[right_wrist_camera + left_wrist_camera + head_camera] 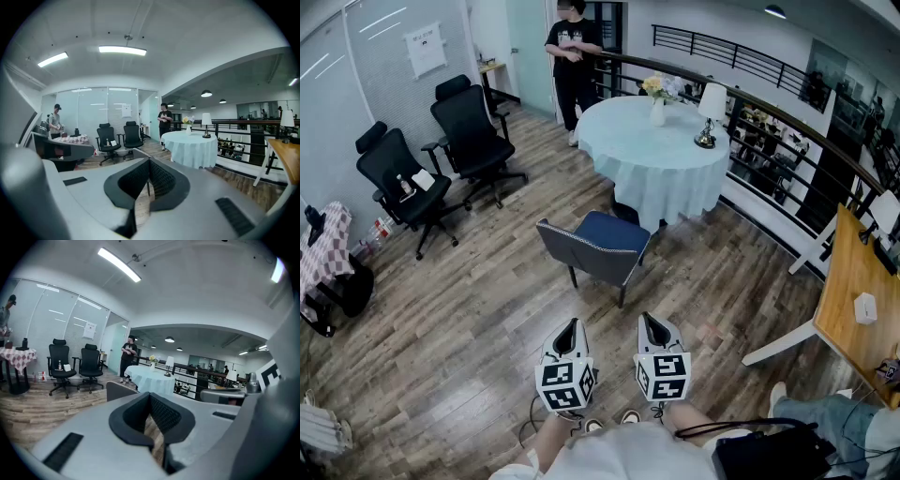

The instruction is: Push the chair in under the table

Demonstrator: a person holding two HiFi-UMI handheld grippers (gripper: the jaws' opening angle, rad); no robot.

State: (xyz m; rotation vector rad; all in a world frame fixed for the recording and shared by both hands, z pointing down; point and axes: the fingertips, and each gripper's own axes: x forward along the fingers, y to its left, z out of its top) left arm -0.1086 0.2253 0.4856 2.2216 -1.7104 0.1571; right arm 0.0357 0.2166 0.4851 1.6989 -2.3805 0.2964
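A grey chair with a blue seat (pixel 602 246) stands on the wooden floor, pulled back from the round table with a pale cloth (pixel 654 150). Its backrest faces me. My left gripper (pixel 570 330) and right gripper (pixel 652 326) hover side by side short of the chair, both shut and empty, touching nothing. In the left gripper view the chair's back (pixel 119 389) shows just past the shut jaws, with the table (pixel 149 378) behind. In the right gripper view the table (pixel 192 147) lies ahead to the right.
A vase of flowers (pixel 656 98) and a lamp (pixel 710 111) stand on the table. A person (pixel 573 56) stands behind it by the railing (pixel 787 141). Two black office chairs (pixel 441 155) are at the left. A wooden desk (pixel 853 300) is at the right.
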